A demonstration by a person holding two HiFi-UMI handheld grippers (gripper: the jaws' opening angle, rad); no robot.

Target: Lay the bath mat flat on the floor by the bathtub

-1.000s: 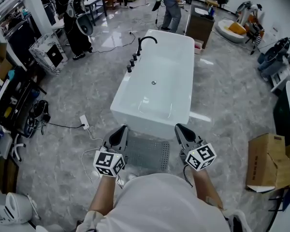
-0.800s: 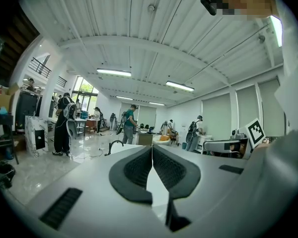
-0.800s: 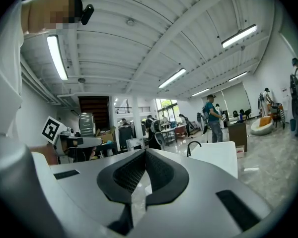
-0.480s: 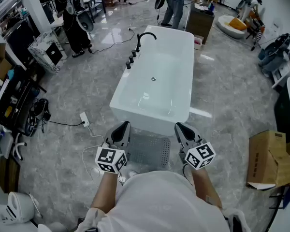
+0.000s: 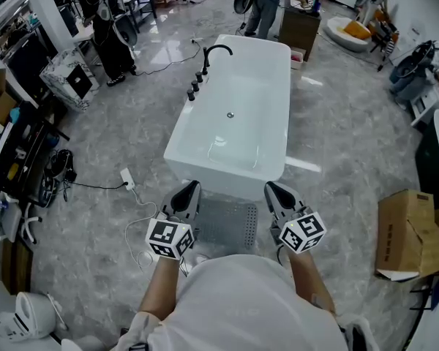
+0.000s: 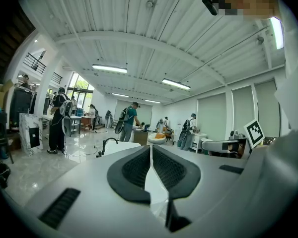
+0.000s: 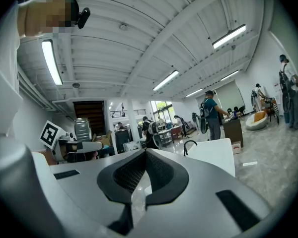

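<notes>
Grey marble floor [image 5: 88, 218] is spreading round the white bathtub [image 5: 230, 115]. The bath mat [image 5: 227, 227] is lying flat by the tub's near end, apparently placed, so you're holding the left gripper [image 5: 187, 193] and the right gripper [image 5: 275, 193] closed and empty.

The head camera is looking steeply down from above the person at the bathtub [image 5: 234, 115] close ahead. Cameras on the left gripper [image 5: 191, 188] and right gripper [image 5: 271, 189] are pointing forward and upward from low down, both catching the bathtub's black faucet [image 6: 105, 144] and the ceiling [image 6: 139, 24].
</notes>
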